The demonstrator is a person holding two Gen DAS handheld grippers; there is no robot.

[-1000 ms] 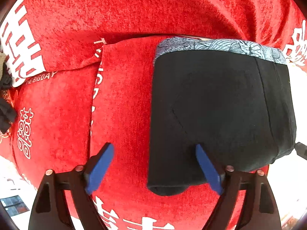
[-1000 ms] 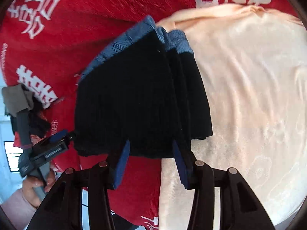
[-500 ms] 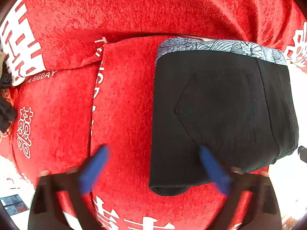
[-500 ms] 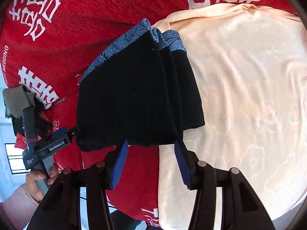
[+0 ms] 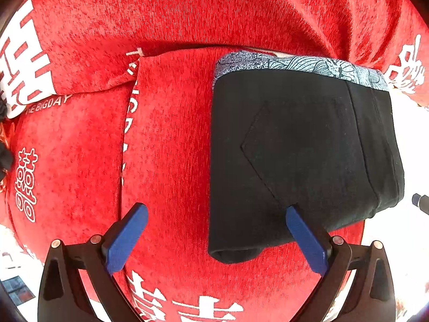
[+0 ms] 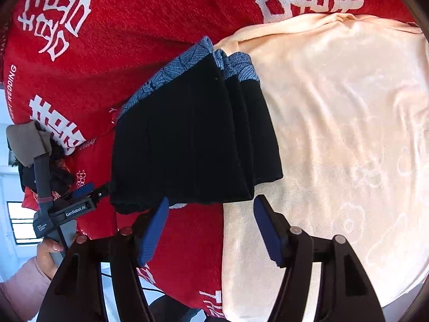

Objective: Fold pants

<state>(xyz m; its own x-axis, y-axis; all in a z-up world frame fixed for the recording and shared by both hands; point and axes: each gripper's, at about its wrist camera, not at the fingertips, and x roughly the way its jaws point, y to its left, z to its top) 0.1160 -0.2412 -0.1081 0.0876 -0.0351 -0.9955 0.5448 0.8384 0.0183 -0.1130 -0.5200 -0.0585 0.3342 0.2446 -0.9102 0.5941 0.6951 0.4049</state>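
Observation:
The black pants (image 5: 303, 155) lie folded into a compact stack on the red blanket (image 5: 166, 139), with a blue-grey patterned waistband along the far edge. My left gripper (image 5: 214, 222) is open and empty, its right finger just above the pants' near edge. In the right wrist view the same pants (image 6: 195, 145) show several stacked layers. My right gripper (image 6: 211, 220) is open and empty, just short of the near edge. The left gripper (image 6: 88, 190) also shows there, at the pants' left corner.
A peach blanket (image 6: 343, 139) covers the surface right of the pants. The red blanket carries white characters (image 5: 24, 72) and has a folded seam (image 5: 128, 123). Dark clothing (image 6: 53, 171) lies at the far left. The bed's edge runs behind both grippers.
Both grippers have drawn back a little from the pants, which now sit slightly farther off. The right gripper's jaws have opened wider. The pants have not moved.

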